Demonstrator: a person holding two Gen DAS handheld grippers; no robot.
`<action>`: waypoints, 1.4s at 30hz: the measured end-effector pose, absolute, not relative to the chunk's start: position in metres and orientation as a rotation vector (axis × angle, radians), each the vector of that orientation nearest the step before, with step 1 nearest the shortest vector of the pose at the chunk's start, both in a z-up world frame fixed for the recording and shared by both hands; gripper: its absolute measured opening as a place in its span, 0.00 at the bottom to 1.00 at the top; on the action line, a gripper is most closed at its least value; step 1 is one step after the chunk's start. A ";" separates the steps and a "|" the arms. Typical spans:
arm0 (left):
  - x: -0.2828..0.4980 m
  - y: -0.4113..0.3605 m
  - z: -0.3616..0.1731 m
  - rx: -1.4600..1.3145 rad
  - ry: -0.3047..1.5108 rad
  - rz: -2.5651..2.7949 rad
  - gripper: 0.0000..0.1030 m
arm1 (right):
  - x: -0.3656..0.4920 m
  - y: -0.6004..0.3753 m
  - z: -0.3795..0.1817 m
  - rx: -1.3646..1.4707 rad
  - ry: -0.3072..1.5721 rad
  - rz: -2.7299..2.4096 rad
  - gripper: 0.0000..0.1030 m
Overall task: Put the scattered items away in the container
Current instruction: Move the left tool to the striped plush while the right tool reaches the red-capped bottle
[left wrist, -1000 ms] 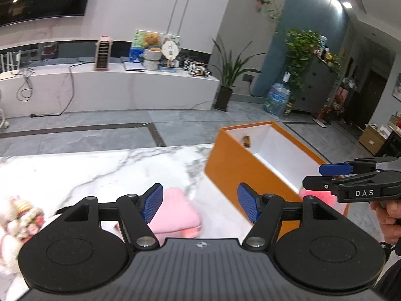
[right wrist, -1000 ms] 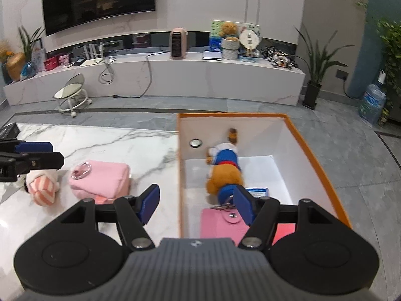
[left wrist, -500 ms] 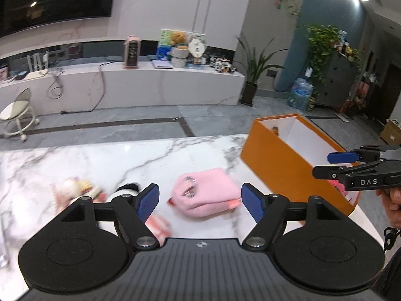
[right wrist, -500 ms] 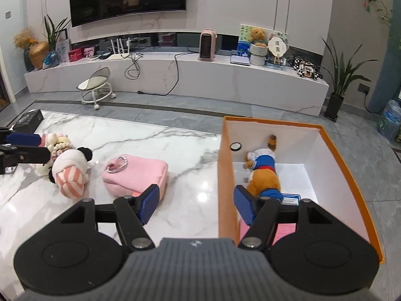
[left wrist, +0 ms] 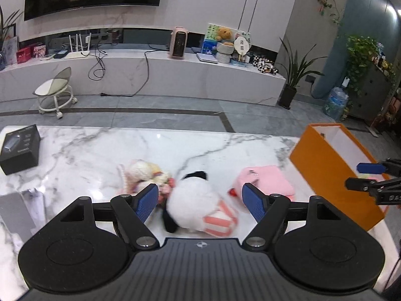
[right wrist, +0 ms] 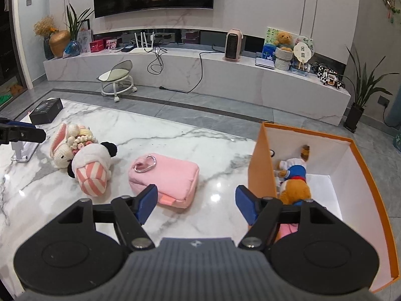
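Note:
On the marble table lie a panda plush in a pink-striped outfit point(left wrist: 200, 205) point(right wrist: 91, 168), a crocheted bunny doll point(left wrist: 142, 173) point(right wrist: 67, 143) and a pink pouch with a metal ring point(left wrist: 265, 183) point(right wrist: 165, 178). The orange box point(left wrist: 325, 173) point(right wrist: 260, 165) stands at the right and holds a teddy bear point(right wrist: 294, 183) and a pink item. My left gripper point(left wrist: 200, 200) is open, its jaws on either side of the panda plush, above it. My right gripper point(right wrist: 195, 203) is open and empty, between the pouch and the box's left wall.
A black box point(left wrist: 20, 148) point(right wrist: 46, 110) sits at the table's far left corner. A white stand point(right wrist: 23, 150) and paper point(left wrist: 22, 210) lie at the left edge. Beyond the table are a grey floor, a stool point(right wrist: 116, 77) and a long TV bench.
Both grippers have swung left. The left one went from over the pink pouch to over the panda plush. The right one left the box and now faces the pouch.

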State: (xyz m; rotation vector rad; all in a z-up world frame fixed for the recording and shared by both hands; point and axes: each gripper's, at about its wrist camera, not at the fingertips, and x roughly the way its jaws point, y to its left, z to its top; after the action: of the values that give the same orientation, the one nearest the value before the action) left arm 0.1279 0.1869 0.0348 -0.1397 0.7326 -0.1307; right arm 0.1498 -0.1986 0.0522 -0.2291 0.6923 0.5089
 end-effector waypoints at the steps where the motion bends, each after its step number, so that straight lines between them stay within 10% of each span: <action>1: 0.130 0.192 0.032 -0.135 0.737 -0.118 0.84 | 0.150 -0.195 0.053 -0.232 0.690 0.512 0.70; 34: 0.182 0.120 -0.038 0.027 0.871 -0.069 0.88 | 0.084 -0.299 -0.008 -0.270 0.974 0.501 0.76; 42: 0.183 0.125 -0.046 0.046 0.916 -0.021 0.91 | 0.078 -0.325 -0.040 -0.281 1.084 0.459 0.57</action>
State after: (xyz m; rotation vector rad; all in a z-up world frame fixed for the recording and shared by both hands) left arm 0.1835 0.1249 -0.0461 0.0464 0.9162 -0.0213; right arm 0.0782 -0.3253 -0.0395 -0.2809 1.0840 0.4593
